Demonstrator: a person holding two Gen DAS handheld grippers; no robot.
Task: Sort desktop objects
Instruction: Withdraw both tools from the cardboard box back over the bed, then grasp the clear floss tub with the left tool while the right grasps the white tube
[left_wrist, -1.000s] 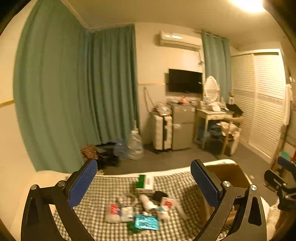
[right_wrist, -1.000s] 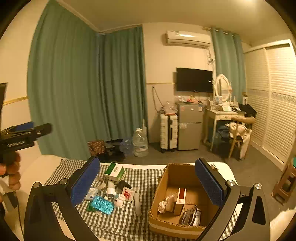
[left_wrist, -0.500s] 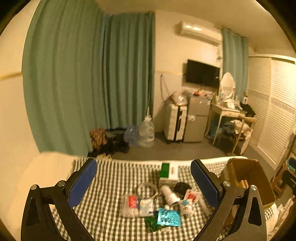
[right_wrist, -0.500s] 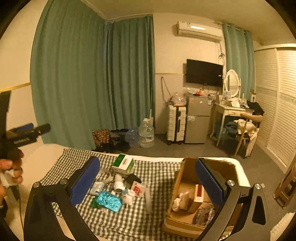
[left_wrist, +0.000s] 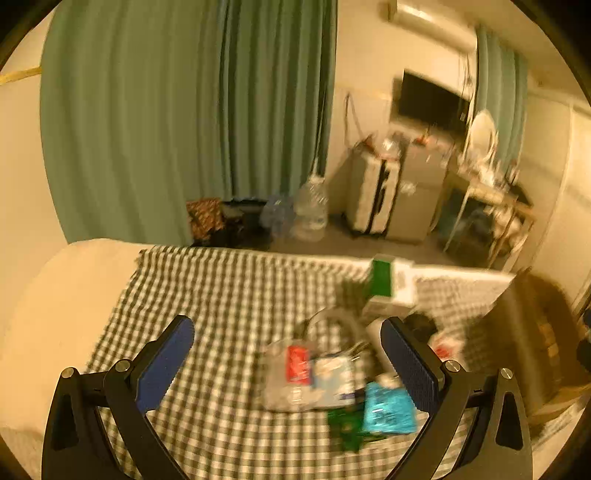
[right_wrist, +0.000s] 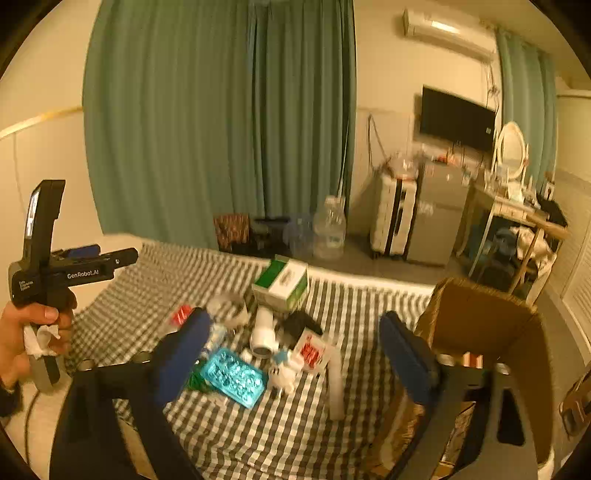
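Both grippers hang over the checked cloth (right_wrist: 288, 435), the left gripper (left_wrist: 288, 354) with fingers wide apart and empty, the right gripper (right_wrist: 295, 350) with fingers closing on nothing yet above the pile of small items (right_wrist: 236, 376), the cardboard box (right_wrist: 480, 325) just right.

Checked cloth (right_wrist: 369, 306) — matt cardboard box (right_wrist: 480, 321).
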